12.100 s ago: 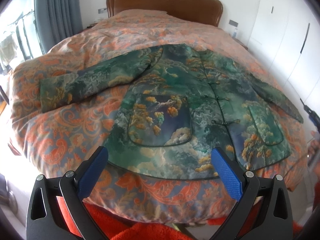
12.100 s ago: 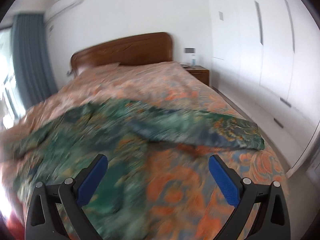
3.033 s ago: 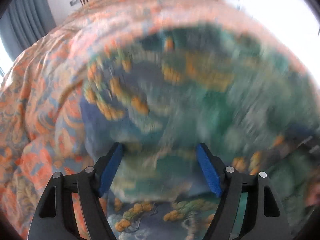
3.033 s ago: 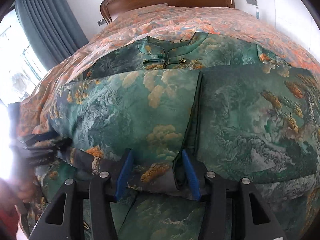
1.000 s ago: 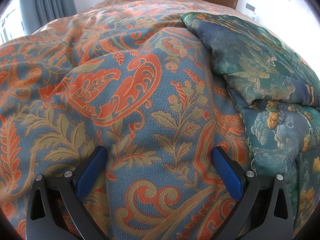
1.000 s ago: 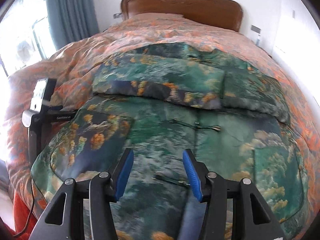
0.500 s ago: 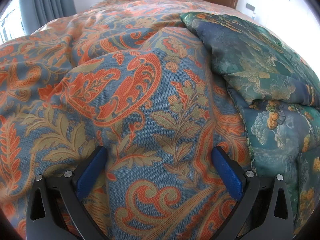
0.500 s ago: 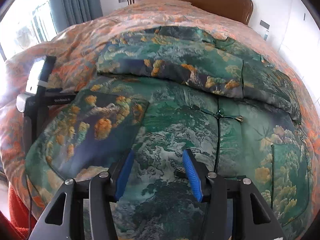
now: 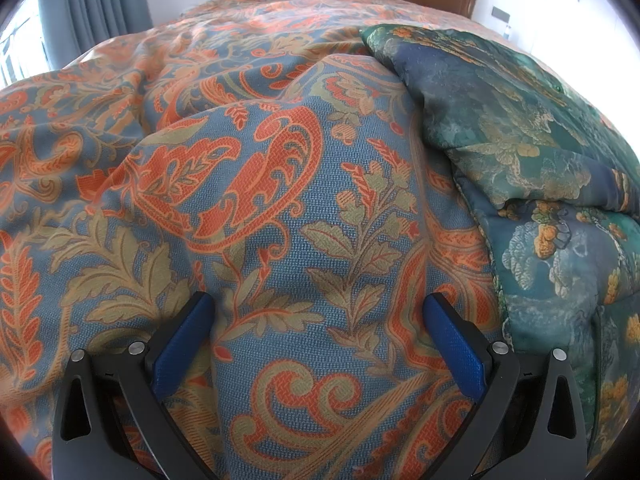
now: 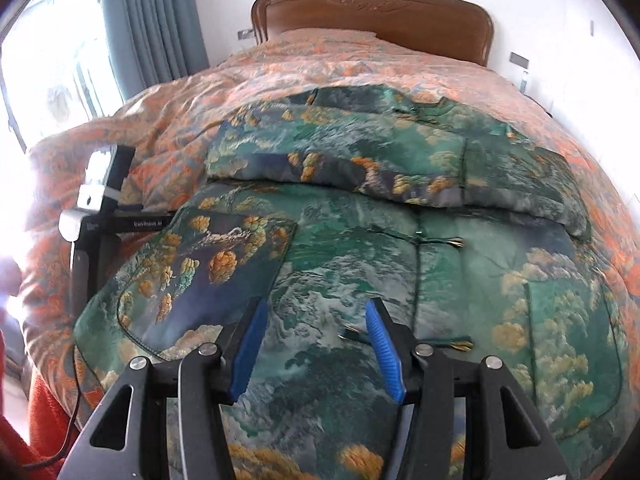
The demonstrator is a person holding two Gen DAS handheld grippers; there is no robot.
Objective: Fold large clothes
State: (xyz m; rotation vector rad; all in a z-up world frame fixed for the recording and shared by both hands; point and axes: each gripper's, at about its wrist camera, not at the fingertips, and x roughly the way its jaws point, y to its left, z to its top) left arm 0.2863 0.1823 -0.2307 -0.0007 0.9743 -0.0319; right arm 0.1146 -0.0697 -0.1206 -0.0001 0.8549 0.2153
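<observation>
**Sleeves folded in, bottom fold still to come**

The jacket [image 10: 360,248] lay face up on the bed [image 10: 180,120], collar toward the headboard [image 10: 372,12]. Both sleeves had been brought across the chest and lay as one padded band [image 10: 360,168] over the upper half. Twelve seconds earlier they had stretched out flat to either side, so the widthwise folds looked done. What remained, by my reading, was doubling the lower half up toward the collar.

The right tool [image 10: 312,344] hovered over the lower front, beside the left pocket [image 10: 208,264] and the button placket [image 10: 418,280]. Its jaws stood partly apart with nothing gripped between them; the fabric beneath lay undisturbed. Three seconds earlier this tool had been down at the folded sleeve ends. Since then it had backed off, so that most of the jacket showed in its view.

The left tool [image 9: 316,340] rested on the bedspread [image 9: 240,180] just beside the jacket's left edge [image 9: 520,168], jaws wide apart and empty. Three seconds before, it had been over the garment; over the last second it had not shifted at all. In the right wrist view it showed parked at the jacket's side.
</observation>
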